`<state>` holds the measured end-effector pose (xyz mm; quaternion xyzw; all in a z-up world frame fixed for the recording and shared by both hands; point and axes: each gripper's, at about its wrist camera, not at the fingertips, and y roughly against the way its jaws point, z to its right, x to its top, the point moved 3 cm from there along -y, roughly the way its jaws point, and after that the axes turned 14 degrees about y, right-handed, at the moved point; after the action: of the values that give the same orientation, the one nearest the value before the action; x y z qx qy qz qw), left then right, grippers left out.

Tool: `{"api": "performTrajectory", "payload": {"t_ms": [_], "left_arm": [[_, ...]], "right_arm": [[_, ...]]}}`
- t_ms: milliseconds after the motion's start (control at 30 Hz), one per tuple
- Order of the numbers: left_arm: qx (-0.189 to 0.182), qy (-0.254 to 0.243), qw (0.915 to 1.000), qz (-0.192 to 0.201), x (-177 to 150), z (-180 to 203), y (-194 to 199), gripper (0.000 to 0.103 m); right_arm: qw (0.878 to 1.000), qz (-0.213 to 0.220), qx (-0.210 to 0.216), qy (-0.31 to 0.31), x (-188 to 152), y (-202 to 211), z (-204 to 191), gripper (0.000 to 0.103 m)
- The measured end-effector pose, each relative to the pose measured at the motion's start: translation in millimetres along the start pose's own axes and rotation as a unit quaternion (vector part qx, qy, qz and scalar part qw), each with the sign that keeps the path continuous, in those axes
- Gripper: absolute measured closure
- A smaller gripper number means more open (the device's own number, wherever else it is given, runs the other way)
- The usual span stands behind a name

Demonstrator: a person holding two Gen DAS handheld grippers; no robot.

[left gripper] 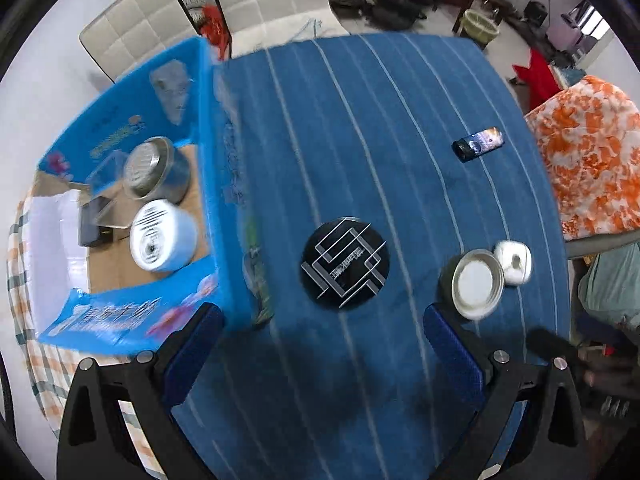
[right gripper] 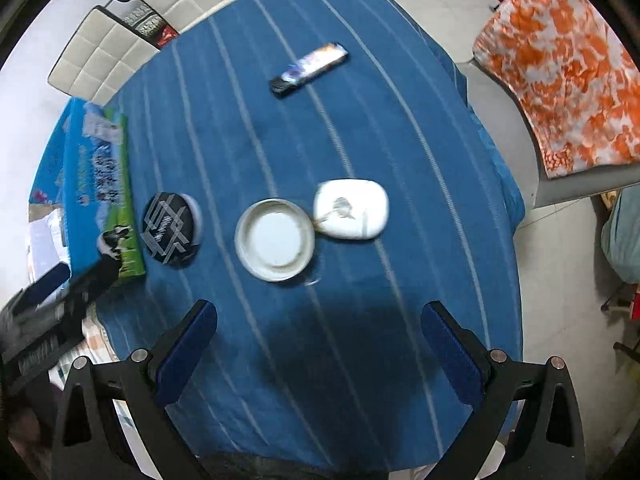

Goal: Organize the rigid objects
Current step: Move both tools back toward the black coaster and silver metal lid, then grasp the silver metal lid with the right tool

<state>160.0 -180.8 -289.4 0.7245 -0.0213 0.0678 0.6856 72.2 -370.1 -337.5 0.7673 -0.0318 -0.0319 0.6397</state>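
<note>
Nearest the lens in the left wrist view, the left gripper (left gripper: 322,334) is hanging above the blue striped tablecloth (left gripper: 400,140) with its blue-padded fingers (left gripper: 192,354) standing wide apart and nothing between them. Going from the left, an open blue cardboard box (left gripper: 208,152) is sitting at the table's edge, and inside it a shiny metal tin (left gripper: 154,170) is lying just beside a white round tin (left gripper: 162,236), with a small dark item behind them that is too blurred to make out. Past the box wall, a black round tin (left gripper: 345,263) with a silver line pattern is resting on the cloth, clear of the fingers. Further right, a jar with a metal lid (left gripper: 476,284) is standing against a white case (left gripper: 513,262), and a small dark packet (left gripper: 478,144) is lying well apart toward the far side. In the right wrist view, the right gripper (right gripper: 319,344) is likewise hovering over the cloth with its fingers (right gripper: 186,354) spread wide and empty. The box is showing at the left edge, then the black tin, then the lidded jar touching the white case near the middle, with the dark packet lying beyond them and an orange-and-white cloth (right gripper: 560,72) draped over a seat at the right.
</note>
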Motion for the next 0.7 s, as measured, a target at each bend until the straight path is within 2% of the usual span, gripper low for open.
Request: {"api": "performTrajectory", "payload": {"t_ms": [67, 133, 267, 433, 500, 567, 633, 700], "left_arm": [[0.026, 0.012, 0.9996, -0.002, 9, 3, -8, 0.0], [0.032, 0.027, 0.9991, -0.009, 14, 4, -9, 0.0], [-0.003, 0.053, 0.9986, 0.0, 9, -5, 6, 0.0], [0.051, 0.044, 0.9976, 0.015, -13, -24, 1, 0.0], [0.056, 0.041, 0.9973, 0.022, -21, -30, 4, 0.0], [0.043, 0.057, 0.9974, 0.009, -28, -37, 3, 0.0], [0.036, 0.067, 0.9971, -0.002, -34, -45, -1, 0.0], [0.039, 0.068, 0.9969, -0.008, -41, -52, -6, 0.0]], "right_arm": [[1.0, -0.001, 0.003, 0.005, 9, -6, 7, 0.0], [1.0, 0.007, 0.003, 0.03, 21, -6, 8, 0.0], [0.99, -0.002, -0.019, 0.139, 41, -16, -10, 0.0], [0.968, -0.04, -0.068, 0.24, 52, -47, -44, 0.0], [0.962, -0.053, -0.073, 0.259, 53, -62, -55, 0.0], [0.958, -0.071, -0.078, 0.268, 52, -79, -63, 0.003], [0.95, -0.057, -0.124, 0.282, 53, -83, -69, 0.008], [0.952, -0.047, -0.129, 0.275, 51, -81, -72, 0.011]]}}
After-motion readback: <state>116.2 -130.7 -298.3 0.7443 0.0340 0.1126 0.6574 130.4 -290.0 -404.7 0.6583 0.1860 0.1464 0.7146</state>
